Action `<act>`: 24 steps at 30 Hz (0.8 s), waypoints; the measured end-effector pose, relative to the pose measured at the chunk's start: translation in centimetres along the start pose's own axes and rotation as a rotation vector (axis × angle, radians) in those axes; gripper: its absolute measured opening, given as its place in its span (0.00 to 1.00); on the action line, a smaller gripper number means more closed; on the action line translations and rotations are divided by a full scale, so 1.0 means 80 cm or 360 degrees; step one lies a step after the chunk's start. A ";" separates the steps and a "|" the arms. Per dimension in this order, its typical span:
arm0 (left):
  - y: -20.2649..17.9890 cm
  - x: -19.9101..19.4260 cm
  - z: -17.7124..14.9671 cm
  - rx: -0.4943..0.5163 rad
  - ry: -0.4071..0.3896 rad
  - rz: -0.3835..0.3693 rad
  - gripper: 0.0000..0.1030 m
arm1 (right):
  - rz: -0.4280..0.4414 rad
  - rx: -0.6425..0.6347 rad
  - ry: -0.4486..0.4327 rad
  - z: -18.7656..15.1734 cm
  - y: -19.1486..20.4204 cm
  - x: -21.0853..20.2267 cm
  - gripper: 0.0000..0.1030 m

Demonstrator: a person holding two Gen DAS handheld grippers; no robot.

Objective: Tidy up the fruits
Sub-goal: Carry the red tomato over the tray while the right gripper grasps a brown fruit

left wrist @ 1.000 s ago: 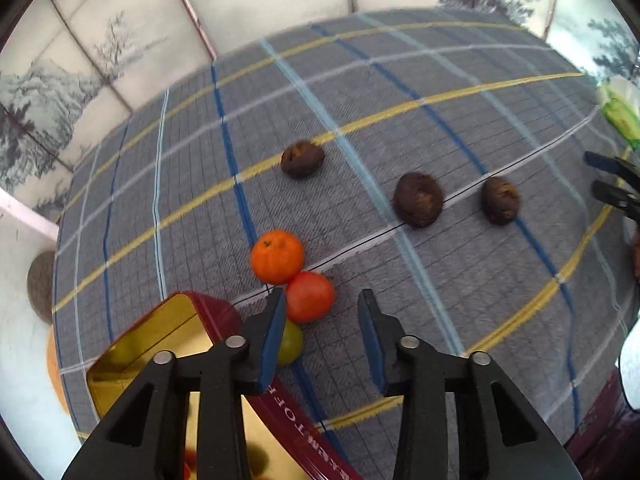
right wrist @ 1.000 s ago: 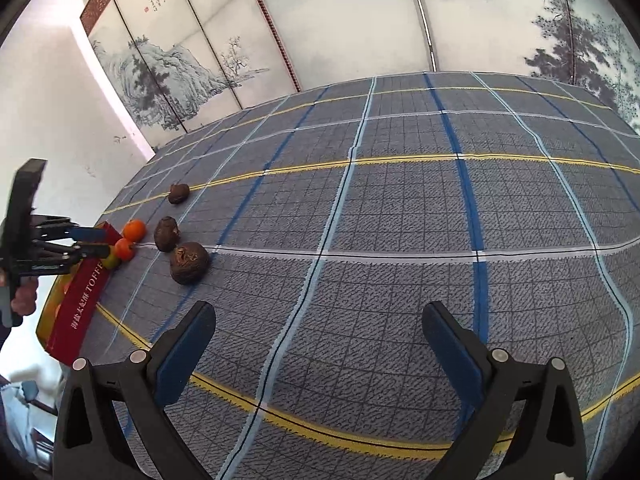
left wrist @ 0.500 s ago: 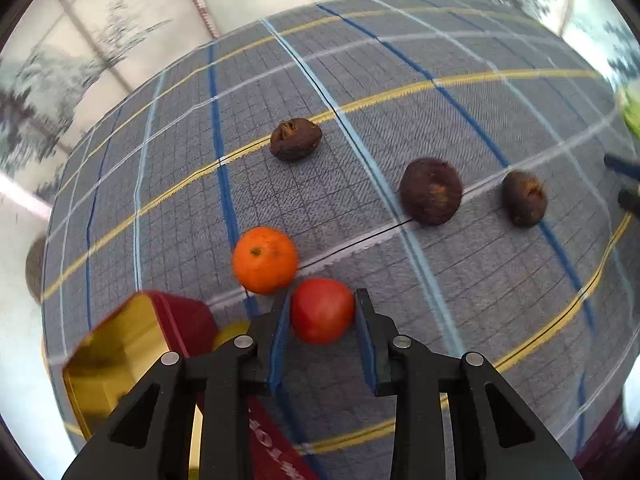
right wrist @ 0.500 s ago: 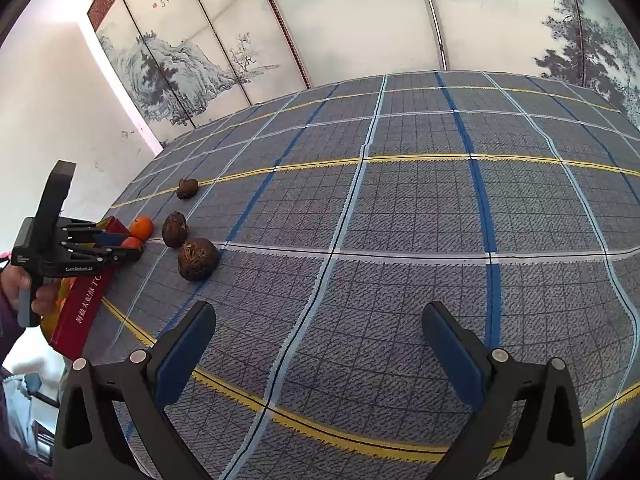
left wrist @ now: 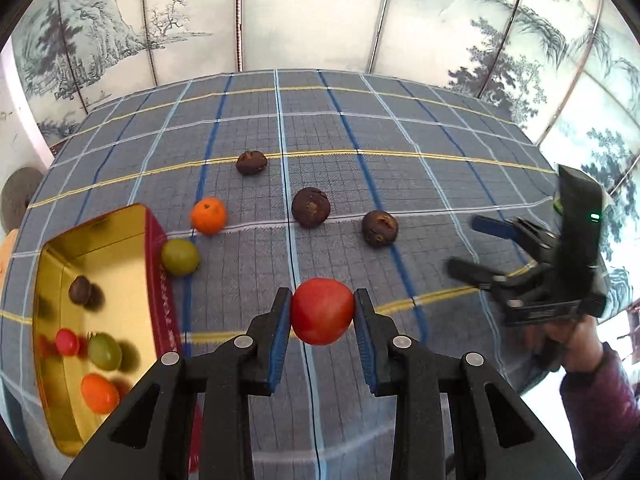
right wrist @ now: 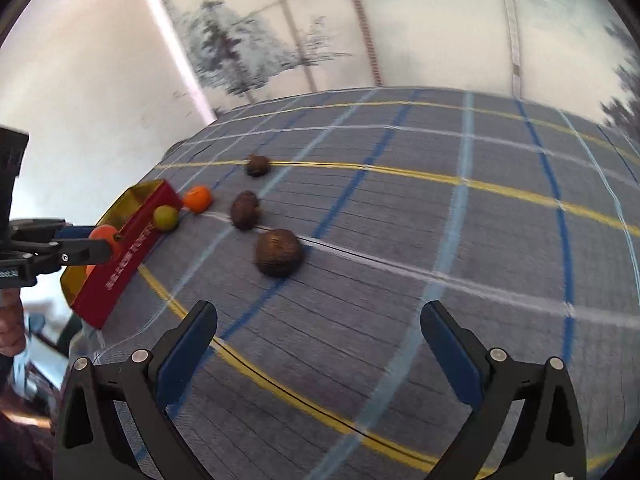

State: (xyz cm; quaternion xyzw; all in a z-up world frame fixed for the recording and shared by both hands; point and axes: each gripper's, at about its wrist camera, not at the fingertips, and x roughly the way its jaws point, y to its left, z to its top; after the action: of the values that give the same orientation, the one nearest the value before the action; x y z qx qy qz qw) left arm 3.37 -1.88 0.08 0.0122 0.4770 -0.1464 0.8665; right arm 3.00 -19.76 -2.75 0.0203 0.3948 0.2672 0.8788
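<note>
- The left gripper (left wrist: pixel 322 312) is clamped on a red tomato (left wrist: pixel 322 311), its blue pads pressed against both sides of the fruit, which hangs above the plaid cloth (left wrist: pixel 400 152) just right of the tin (left wrist: pixel 158 264).
- The tin, red outside and gold inside, sits at the left edge of the cloth; it is the landmark for what follows.
- Inside the tin lie a dark brown fruit (left wrist: pixel 80 289) at the far end, then a small red one (left wrist: pixel 66 341), a green one (left wrist: pixel 105 351) and an orange one (left wrist: pixel 99 393) nearer the camera.
- A green fruit (left wrist: pixel 180 257) rests touching the tin's right wall.
- An orange tangerine (left wrist: pixel 208 216) lies just beyond that, near the tin's far right corner.
- Three dark brown, wrinkled fruits sit further right of the tin: one (left wrist: pixel 251 162) farthest back, one (left wrist: pixel 311 207) in the middle, one (left wrist: pixel 380 228) rightmost, all apart from each other.
- The right gripper (right wrist: pixel 319 338) is well to the right of the tin with its fingers spread wide and nothing between them; in its own view the nearest brown fruit (right wrist: pixel 279 252) lies ahead of it on the cloth.
- Painted landscape screens (left wrist: pixel 320 12) stand behind the table.
</note>
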 end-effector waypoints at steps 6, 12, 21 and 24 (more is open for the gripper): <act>0.012 -0.036 -0.012 -0.0056 -0.0073 0.0053 0.31 | 0.0002 -0.0232 0.0109 0.027 0.039 0.048 0.73; 0.043 -0.067 -0.029 -0.0151 -0.0135 0.0113 0.31 | -0.0057 -0.0327 0.0215 0.040 0.047 0.087 0.54; 0.126 -0.092 -0.080 -0.0304 -0.0193 0.0347 0.31 | -0.0085 -0.0246 0.0174 0.019 0.049 0.073 0.35; 0.153 -0.082 -0.100 -0.0371 -0.0134 0.0349 0.31 | -0.0101 -0.0182 0.0152 0.010 0.044 0.063 0.35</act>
State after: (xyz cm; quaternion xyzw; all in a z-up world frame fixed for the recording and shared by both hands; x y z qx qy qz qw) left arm -3.29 12.70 -0.30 -0.0427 0.4498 0.0051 0.8921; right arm 4.69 -14.18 -4.78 -0.0552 0.4208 0.2618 0.8668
